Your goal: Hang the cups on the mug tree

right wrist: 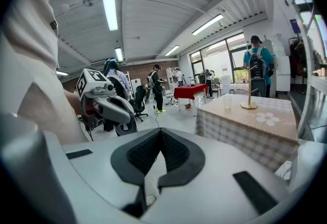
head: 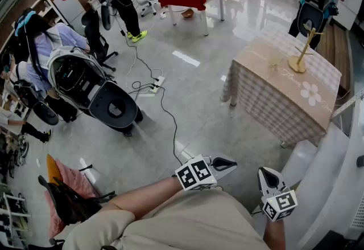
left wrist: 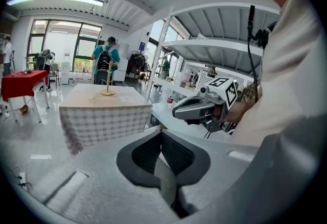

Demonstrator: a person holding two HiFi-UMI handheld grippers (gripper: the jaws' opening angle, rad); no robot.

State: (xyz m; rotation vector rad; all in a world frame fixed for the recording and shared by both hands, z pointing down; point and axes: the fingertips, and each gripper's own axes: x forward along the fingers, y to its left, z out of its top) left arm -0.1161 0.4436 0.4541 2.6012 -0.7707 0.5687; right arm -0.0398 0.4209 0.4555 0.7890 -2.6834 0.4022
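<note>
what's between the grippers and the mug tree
Nothing visible. Only bare floor lies between the left gripper, the right gripper and the table. The mug tree stands on the tabletop, with a clear cup beside it, apart. Both grippers are shut and empty.

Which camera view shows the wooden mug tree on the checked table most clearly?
The head view: the mug tree stands on the checked table with base, stem and pegs visible. The left gripper view and the right gripper view show it only side-on, small and distant.
</note>
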